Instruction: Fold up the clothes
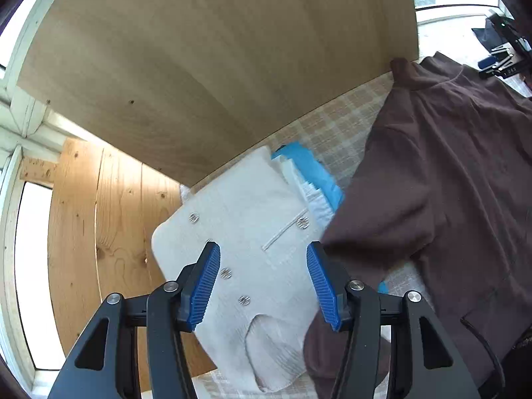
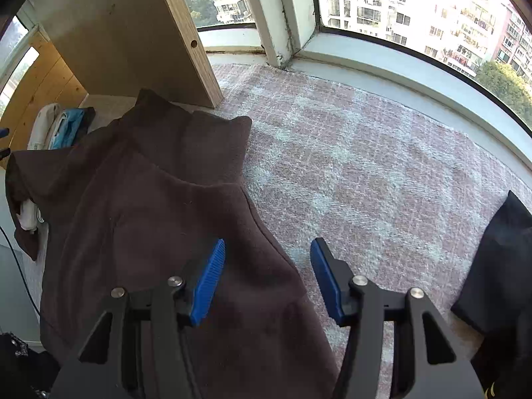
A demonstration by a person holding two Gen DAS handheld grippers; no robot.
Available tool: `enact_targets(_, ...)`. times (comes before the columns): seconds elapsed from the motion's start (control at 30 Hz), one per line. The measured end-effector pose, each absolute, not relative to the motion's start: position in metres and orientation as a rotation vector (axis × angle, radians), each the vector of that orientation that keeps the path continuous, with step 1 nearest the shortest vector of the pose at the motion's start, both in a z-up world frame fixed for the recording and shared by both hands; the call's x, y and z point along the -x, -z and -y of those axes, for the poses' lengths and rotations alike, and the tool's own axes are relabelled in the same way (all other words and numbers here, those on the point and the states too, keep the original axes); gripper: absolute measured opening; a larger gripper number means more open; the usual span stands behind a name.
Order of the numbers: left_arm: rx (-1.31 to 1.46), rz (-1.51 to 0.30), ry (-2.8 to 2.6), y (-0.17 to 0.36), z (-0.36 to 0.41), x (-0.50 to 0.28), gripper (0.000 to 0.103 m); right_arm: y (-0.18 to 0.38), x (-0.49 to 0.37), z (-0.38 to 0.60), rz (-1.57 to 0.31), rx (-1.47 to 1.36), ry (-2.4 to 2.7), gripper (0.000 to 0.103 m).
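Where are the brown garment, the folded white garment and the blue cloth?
brown garment (image 2: 159,219): right wrist view, its broad middle.
folded white garment (image 1: 246,206): left wrist view, top face above the buttons.
blue cloth (image 1: 312,166): left wrist view, exposed edge.

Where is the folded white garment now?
In the left wrist view, the folded white garment lies under the open left gripper, touching the brown garment on its right.

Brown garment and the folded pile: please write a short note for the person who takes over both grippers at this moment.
Left gripper: open, holding nothing, above the folded white buttoned garment.
Right gripper: open, holding nothing, over the right edge of the brown garment.
Things: white garment lies folded beside a blue folded item; brown garment is spread on the checked cloth, partly overlapping the white one.
Done: the white and blue pieces look folded.
Left: fold the brown garment.
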State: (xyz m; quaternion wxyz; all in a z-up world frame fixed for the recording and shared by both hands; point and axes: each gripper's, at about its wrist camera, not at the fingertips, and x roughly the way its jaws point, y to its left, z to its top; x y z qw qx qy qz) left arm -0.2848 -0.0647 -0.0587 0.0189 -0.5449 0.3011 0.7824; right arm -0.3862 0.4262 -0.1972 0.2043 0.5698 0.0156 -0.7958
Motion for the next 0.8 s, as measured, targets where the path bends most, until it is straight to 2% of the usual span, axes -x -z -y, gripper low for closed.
enact_targets(0.07, 1.782, -0.939, -2.455, 0.062, 0.091, 0.284, 0.051, 0.199, 0.384, -0.422, -0.083, -1.568, 2.209, 0.053)
enact_targets(0.13, 1.847, -0.924, -2.45, 0.063, 0.108, 0.278, 0.051, 0.199, 0.385, -0.421, -0.091, -1.57, 2.213, 0.047)
enact_targets(0.2, 1.806, -0.796, -2.451, 0.054, 0.103, 0.276, 0.051, 0.199, 0.388, -0.423, -0.067, -1.583, 2.208, 0.015)
enact_targets(0.23, 1.756, -0.72, -2.431, 0.051, 0.09, 0.279, 0.051, 0.199, 0.389, -0.424, -0.047, -1.591, 2.198, 0.014)
enact_targets(0.33, 1.589, -0.638, -2.318, 0.059, 0.03, 0.301, 0.052, 0.197, 0.389, -0.422, -0.055, -1.592, 2.194, 0.014)
enact_targets(0.47, 1.517, -0.658, -2.132, 0.108, -0.048, 0.345, 0.055, 0.194, 0.388, -0.419, -0.068, -1.599, 2.207, 0.032)
enact_targets(0.57, 1.547, -0.692, -2.029, 0.151, -0.085, 0.377, 0.055, 0.192, 0.387, -0.415, -0.096, -1.585, 2.204, 0.033)
enact_targets(0.7, 1.59, -0.612, -1.971, 0.174, -0.094, 0.398, 0.055, 0.192, 0.39, -0.411, -0.104, -1.575, 2.196, 0.033)
enact_targets(0.8, 1.601, -0.636, -1.96, 0.181, -0.097, 0.4, 0.054, 0.195, 0.392, -0.407, -0.119, -1.571, 2.19, 0.033)
